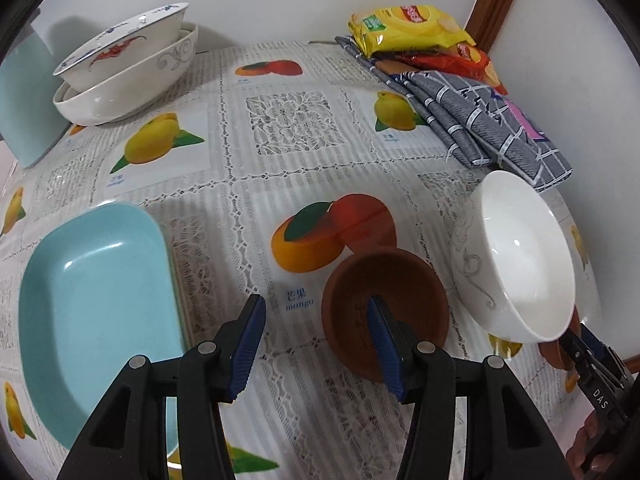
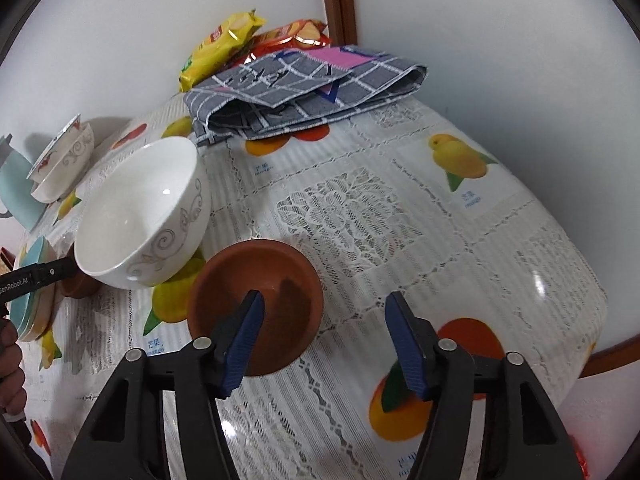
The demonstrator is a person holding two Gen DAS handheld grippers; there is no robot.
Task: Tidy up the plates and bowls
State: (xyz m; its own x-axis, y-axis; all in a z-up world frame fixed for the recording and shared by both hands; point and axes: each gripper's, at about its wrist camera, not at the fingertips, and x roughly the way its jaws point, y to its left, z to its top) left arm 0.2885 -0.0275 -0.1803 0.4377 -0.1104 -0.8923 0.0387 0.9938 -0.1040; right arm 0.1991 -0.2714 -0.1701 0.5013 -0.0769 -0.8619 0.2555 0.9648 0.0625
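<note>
Trouble is gathering around the white bowl (image 1: 520,248), which is sitting tilted between the two hands, just beyond the right finger of the left gripper (image 1: 316,344) and just beyond the left finger of the right gripper (image 2: 326,340). Both grippers are standing about half open and gripping nothing. Each is straddling the rim of a clay-coloured bowl. The left brown bowl (image 1: 360,292) is lying under the left gripper's right finger, with its near rim in the gap and the left finger hanging over bare tablecloth (image 1: 296,128). The right brown bowl (image 2: 280,280) is lying under the right gripper's left finger, with its rim likewise in the gap. The white bowl is overlapping both brown bowls in these views, and whether it is leaning on either one I cannot tell. If it is, lifting either brown bowl is likely to tip or roll it. Pinching a shallow, sloping rim is also risky, since the pads may be sliding off or skidding the bowl across the slick cloth. On the far side of the left finger the teal dish (image 1: 92,312) is lying close enough to be knocked by a wide swing.
</note>
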